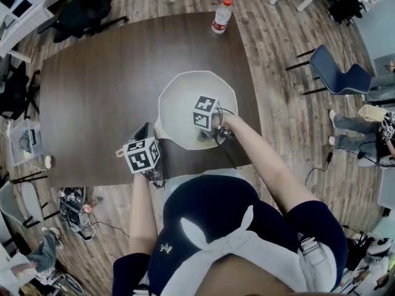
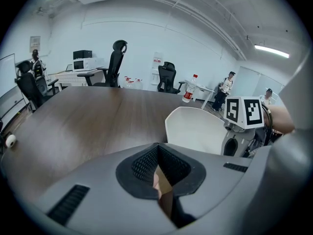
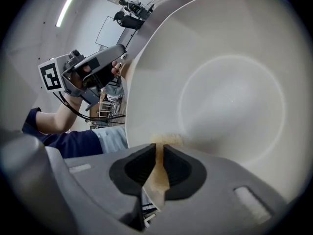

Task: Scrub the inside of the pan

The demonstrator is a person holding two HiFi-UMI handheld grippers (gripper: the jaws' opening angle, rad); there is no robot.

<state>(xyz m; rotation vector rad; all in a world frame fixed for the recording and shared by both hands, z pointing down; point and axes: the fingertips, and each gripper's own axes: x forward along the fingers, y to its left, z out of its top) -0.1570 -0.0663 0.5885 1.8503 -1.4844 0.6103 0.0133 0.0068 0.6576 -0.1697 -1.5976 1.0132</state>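
Note:
A white pan (image 1: 191,97) sits on the dark brown table (image 1: 99,103). My left gripper (image 1: 147,135) is at the pan's near left edge, shut on the tan handle (image 2: 165,187) between its pads. The pan's bowl (image 2: 195,129) rises just beyond it. My right gripper (image 1: 207,131) reaches down inside the pan, shut on a tan sponge (image 3: 159,177). The sponge's tip presses the inner wall (image 3: 220,97) close to the near rim, where the tan sponge (image 1: 202,139) shows. From the right gripper view, my left gripper (image 3: 93,72) appears past the rim.
A water bottle (image 1: 221,16) with a red cap stands at the table's far edge. A small roll (image 1: 47,161) lies at the table's left edge. A blue chair (image 1: 336,73) stands to the right and a black chair (image 1: 80,11) at the far left. People stand in the background.

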